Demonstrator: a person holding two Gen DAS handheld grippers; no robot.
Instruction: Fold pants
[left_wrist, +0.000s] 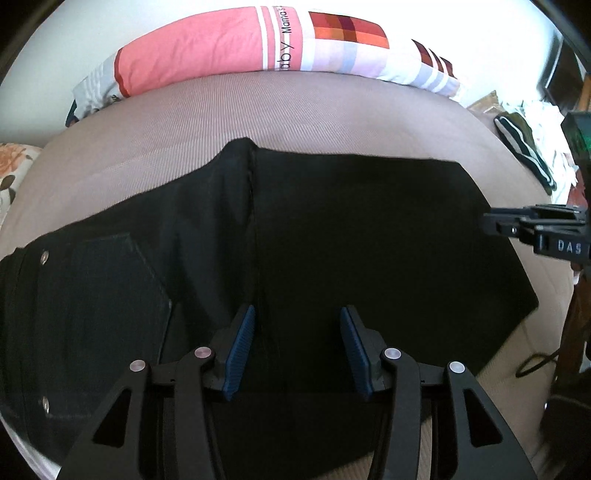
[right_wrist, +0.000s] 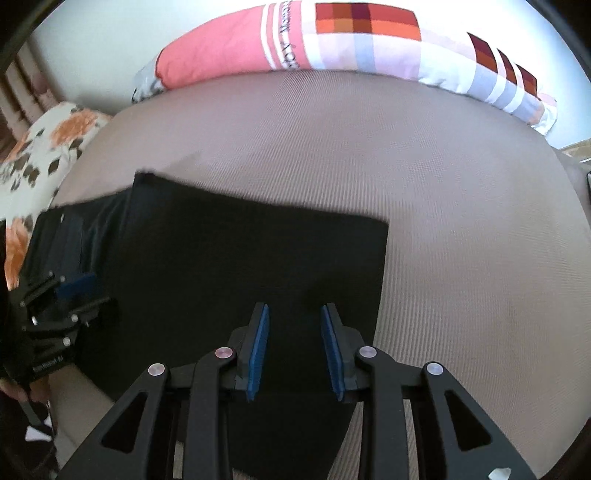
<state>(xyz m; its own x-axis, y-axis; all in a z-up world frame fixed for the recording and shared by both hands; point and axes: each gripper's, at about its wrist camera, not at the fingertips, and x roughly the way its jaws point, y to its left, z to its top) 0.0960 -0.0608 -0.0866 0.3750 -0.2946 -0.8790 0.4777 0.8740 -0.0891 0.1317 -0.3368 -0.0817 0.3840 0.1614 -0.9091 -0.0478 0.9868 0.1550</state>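
Black pants (left_wrist: 351, 229) lie flat, folded, on a beige ribbed bed cover (left_wrist: 258, 110), waistband and back pocket (left_wrist: 110, 295) to the left. My left gripper (left_wrist: 297, 314) is open just above the pants' middle, near the seam. My right gripper (right_wrist: 294, 314) is open over the right part of the pants (right_wrist: 240, 258), near their right edge. The right gripper also shows at the right edge of the left wrist view (left_wrist: 491, 221). The left gripper shows at the left of the right wrist view (right_wrist: 79, 291).
A pink and checked pillow (left_wrist: 240, 48) lies along the far edge of the bed. A floral cushion (right_wrist: 48, 147) is at the left. Striped dark clothing (left_wrist: 524, 147) is piled at the right. A black cable (left_wrist: 535, 363) lies on the cover at the near right.
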